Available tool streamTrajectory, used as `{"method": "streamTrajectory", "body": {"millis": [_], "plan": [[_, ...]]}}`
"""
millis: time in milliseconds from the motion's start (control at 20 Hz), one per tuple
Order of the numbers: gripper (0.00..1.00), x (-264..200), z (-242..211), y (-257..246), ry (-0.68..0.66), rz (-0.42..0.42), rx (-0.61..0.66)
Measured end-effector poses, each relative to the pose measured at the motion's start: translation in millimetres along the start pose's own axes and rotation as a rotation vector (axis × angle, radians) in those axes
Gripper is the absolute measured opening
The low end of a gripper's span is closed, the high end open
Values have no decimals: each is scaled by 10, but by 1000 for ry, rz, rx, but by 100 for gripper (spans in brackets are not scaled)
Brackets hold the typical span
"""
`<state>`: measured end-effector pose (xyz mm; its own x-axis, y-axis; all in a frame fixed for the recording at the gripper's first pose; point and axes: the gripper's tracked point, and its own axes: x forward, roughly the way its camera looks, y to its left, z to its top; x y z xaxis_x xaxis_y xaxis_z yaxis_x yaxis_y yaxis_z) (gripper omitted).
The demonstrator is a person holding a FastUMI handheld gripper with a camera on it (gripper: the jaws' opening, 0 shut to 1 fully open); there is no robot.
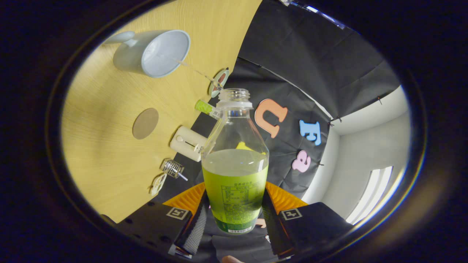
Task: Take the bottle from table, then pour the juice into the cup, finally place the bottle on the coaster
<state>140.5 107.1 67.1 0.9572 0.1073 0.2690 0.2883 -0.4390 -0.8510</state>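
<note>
Both fingers (197,224) of my gripper (234,219) were pressed against the lower, green-labelled part of the bottle (235,160), one on each side, holding it clear of the table (109,153). Its cap was off and the open neck pointed away from me; the juice filled roughly the lower half. The whole view was tilted, so the wooden tabletop sloped off to one side. Beyond the bottle's mouth lay the pale cup (155,53), its opening turned toward me and its handle on the far side. Nearer, the round brown coaster (145,123) sat flat and bare. Just beside the bottle, along the table's edge, I saw a cream-coloured box (187,143), a small green tube (207,108), and a little metal wire piece (173,168).
</note>
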Motion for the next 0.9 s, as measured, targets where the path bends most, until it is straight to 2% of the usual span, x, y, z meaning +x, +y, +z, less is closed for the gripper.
{"method": "streamTrajectory", "body": {"millis": [900], "plan": [[77, 43, 97, -217, -31, -51, -91]]}}
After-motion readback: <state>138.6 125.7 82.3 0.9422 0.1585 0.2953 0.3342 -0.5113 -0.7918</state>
